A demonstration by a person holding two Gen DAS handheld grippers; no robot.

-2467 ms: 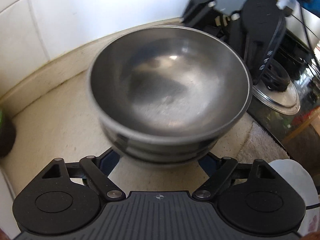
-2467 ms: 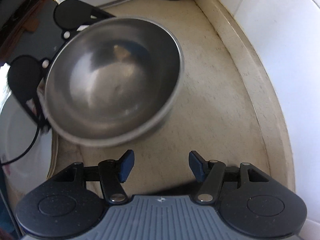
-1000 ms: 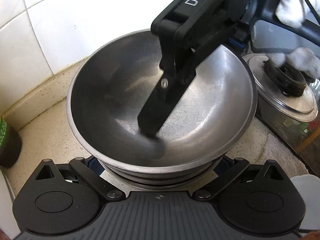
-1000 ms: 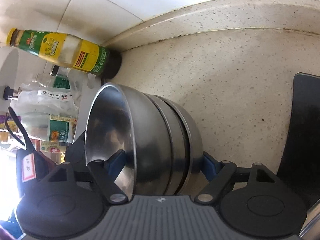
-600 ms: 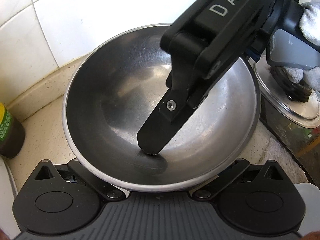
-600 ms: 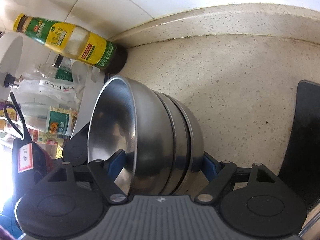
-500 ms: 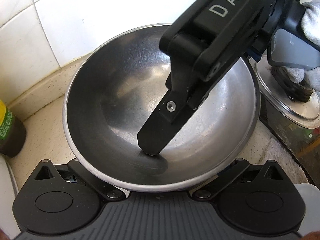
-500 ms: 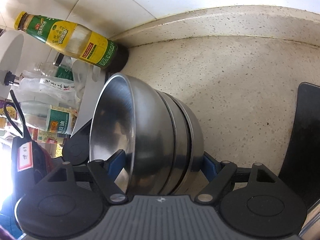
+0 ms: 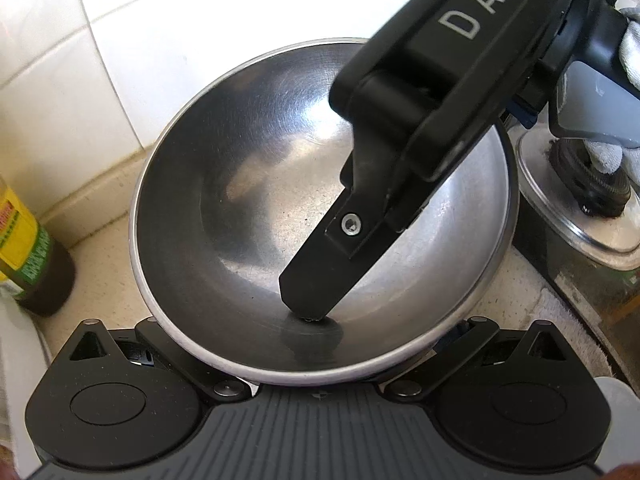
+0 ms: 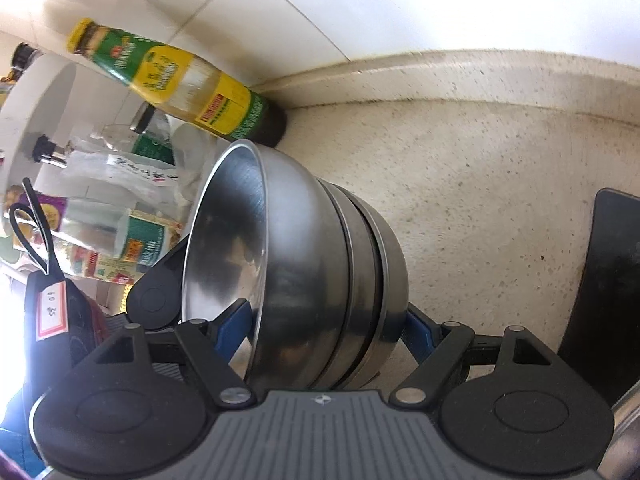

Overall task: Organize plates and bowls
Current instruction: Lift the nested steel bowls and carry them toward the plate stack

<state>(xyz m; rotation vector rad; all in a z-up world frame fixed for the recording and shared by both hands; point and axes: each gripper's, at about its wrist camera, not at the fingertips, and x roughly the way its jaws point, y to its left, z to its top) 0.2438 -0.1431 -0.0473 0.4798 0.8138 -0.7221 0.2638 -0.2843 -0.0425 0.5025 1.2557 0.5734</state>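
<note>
A stack of nested steel bowls [image 9: 260, 200] fills the left wrist view, its near rim over my left gripper [image 9: 316, 344], whose fingertips are hidden under it. The stack also shows side-on in the right wrist view [image 10: 320, 280]. My right gripper [image 10: 324, 332] straddles the whole stack: one blue-padded finger [image 10: 234, 326] is inside the top bowl, the other [image 10: 416, 330] against the bottom bowl's outer wall. From the left wrist view, that inner finger [image 9: 320, 280] presses on the top bowl's floor.
A green and yellow sauce bottle [image 10: 180, 84] stands by the tiled wall; it also shows in the left wrist view [image 9: 28, 248]. More bottles and jars [image 10: 120, 216] crowd the left. A pot with a glass lid [image 9: 580, 216] sits right of the bowls.
The right gripper came down over the stack and put one finger inside the top bowl. Over the last second the stack has drawn closer to the left gripper and covered its fingertips.
</note>
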